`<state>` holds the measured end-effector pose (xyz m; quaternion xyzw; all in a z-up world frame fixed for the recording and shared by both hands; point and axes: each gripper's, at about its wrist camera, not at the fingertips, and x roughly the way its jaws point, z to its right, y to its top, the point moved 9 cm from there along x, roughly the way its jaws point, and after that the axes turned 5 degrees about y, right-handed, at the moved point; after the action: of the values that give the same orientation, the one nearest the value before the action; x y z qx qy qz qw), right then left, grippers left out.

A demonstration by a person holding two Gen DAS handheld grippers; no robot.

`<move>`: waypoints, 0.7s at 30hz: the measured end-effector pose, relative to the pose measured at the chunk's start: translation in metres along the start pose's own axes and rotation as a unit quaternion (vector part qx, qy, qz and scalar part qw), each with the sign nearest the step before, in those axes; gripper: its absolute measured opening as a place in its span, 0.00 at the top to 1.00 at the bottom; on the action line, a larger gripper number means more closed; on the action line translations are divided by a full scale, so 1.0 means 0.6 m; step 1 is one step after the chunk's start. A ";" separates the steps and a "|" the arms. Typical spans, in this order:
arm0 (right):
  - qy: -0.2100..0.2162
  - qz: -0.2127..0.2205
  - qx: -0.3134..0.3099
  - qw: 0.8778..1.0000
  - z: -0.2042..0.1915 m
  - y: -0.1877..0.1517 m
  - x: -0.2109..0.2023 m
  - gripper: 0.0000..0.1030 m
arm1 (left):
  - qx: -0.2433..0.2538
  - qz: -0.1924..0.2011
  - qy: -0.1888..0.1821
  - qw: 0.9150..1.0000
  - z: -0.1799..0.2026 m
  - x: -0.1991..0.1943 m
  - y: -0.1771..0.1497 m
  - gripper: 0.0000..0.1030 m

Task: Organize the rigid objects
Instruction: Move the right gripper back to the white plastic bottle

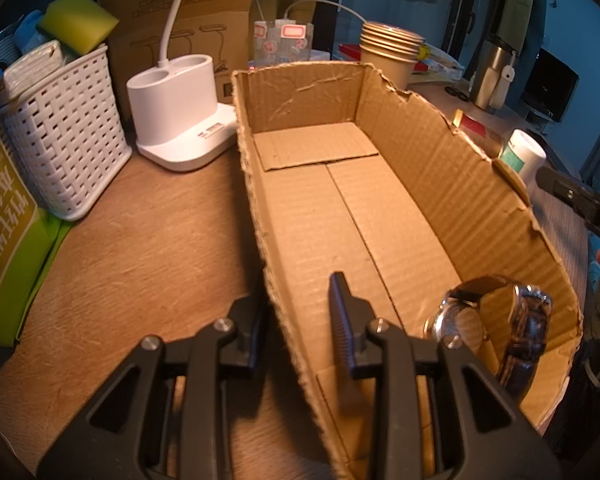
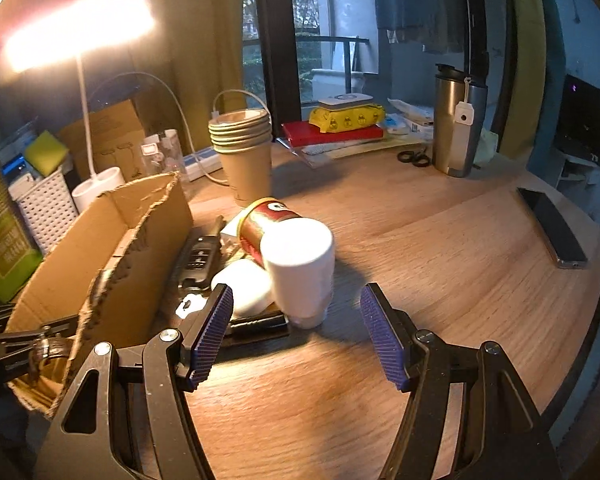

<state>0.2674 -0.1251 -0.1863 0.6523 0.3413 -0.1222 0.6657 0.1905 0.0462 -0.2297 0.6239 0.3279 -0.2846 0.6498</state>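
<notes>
An open cardboard box (image 1: 380,208) lies on the wooden desk. My left gripper (image 1: 296,304) is shut on its near left wall, one finger inside and one outside. A wristwatch (image 1: 496,332) with a dark strap rests in the box's near right corner. In the right wrist view my right gripper (image 2: 296,308) stands open, nothing pressed between its pads. Just ahead of it stands a tilted white bottle (image 2: 300,268), leaning on a red can (image 2: 260,224). A white case (image 2: 242,286), a car key (image 2: 198,258) and a flat black item (image 2: 260,324) lie between the bottle and the box (image 2: 112,240).
A white basket (image 1: 64,136) and a lamp base (image 1: 180,116) stand left of the box. Stacked paper cups (image 2: 242,148), a steel tumbler (image 2: 458,120), scissors (image 2: 414,157) and books (image 2: 332,134) sit at the back. A phone (image 2: 552,228) lies near the desk's right edge.
</notes>
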 end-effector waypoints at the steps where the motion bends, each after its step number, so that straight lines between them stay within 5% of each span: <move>1: -0.002 0.000 -0.002 1.000 0.002 0.001 0.004 0.32 | 0.000 0.000 0.000 1.000 0.000 0.000 0.000 0.70; 17: -0.007 0.001 -0.026 1.000 0.003 0.024 0.041 0.33 | -0.001 0.000 -0.002 1.000 0.000 0.000 0.000 0.70; 21: -0.014 -0.005 -0.029 0.999 0.003 0.022 0.050 0.41 | -0.001 0.000 -0.001 1.000 0.001 -0.001 -0.001 0.70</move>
<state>0.2984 -0.1169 -0.1945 0.6293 0.3391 -0.1249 0.6880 0.1901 0.0455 -0.2297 0.6227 0.3275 -0.2854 0.6508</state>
